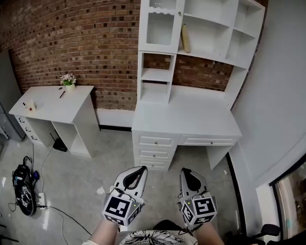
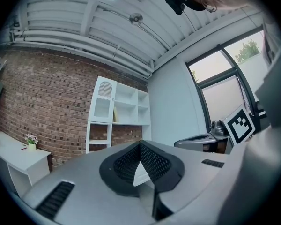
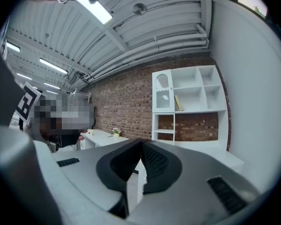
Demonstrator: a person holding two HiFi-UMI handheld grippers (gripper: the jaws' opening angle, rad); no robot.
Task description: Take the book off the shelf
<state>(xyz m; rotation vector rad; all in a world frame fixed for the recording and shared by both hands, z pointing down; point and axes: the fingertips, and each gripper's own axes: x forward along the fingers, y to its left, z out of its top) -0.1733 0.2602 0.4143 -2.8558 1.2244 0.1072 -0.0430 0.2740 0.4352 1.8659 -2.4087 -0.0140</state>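
A yellowish book leans upright in a middle cubby of the white shelf unit against the brick wall. It also shows far off in the left gripper view as the book and in the right gripper view as the book. Both grippers hang low in front of me, well short of the shelf. My left gripper is shut, its tips touching with nothing between them. My right gripper is shut and empty too.
A white desk with drawers stands under the shelf unit. A smaller white desk with a little flower pot sits to the left. A black bag and cables lie on the floor at left.
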